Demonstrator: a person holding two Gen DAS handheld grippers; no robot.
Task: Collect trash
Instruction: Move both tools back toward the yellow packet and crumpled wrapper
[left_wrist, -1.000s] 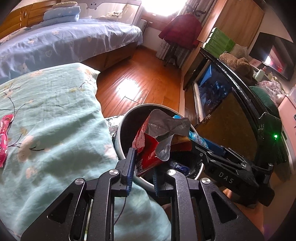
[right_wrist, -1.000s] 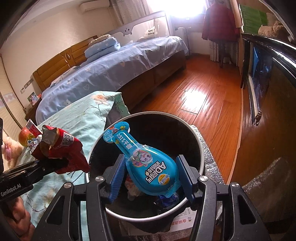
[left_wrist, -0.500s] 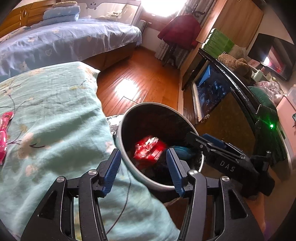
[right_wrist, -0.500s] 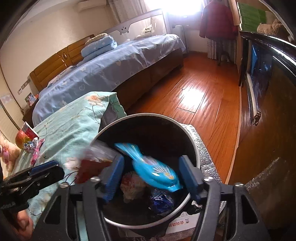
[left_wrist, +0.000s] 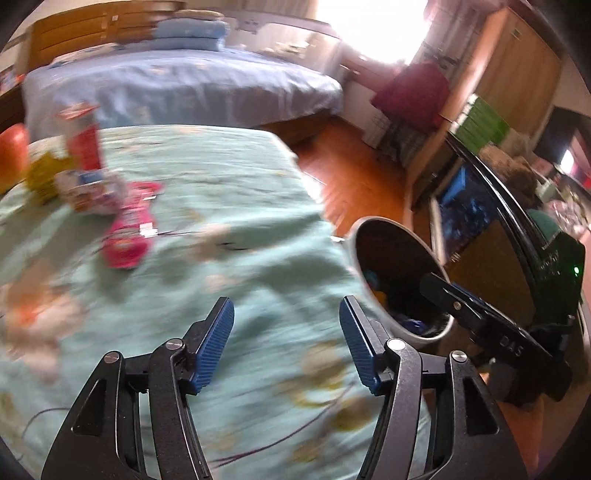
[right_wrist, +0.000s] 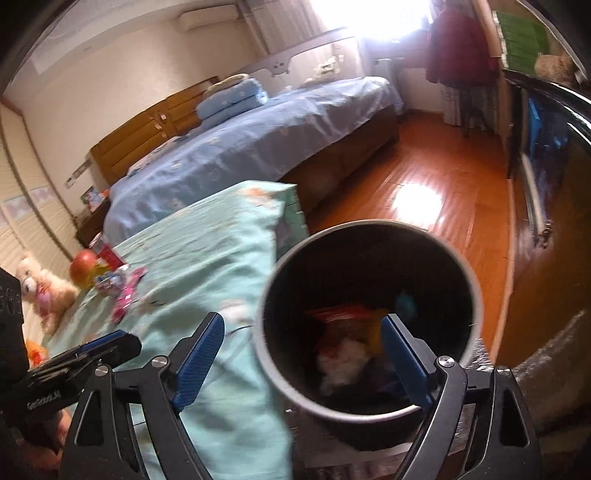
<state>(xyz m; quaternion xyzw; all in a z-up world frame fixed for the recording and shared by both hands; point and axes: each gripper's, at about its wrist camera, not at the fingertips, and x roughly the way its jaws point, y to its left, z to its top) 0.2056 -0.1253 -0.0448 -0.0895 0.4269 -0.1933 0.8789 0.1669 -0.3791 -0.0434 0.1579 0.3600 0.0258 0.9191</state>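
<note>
The pink wrapper (left_wrist: 127, 236) lies on the green bedspread (left_wrist: 229, 206) up and to the left of our left gripper (left_wrist: 286, 341), well apart from it, with a small heap of other wrappers (left_wrist: 88, 188) just beyond. Our judgement: we should swing left over the pink one, come down with a finger on each side of its narrow width, and pinch without bunching the cloth. The left gripper's jaws have just been opening and stand spread, nothing between them. The right gripper (right_wrist: 301, 363) has also just been opening and is empty, hovering at the bin (right_wrist: 476, 295), which holds dropped trash.
</note>
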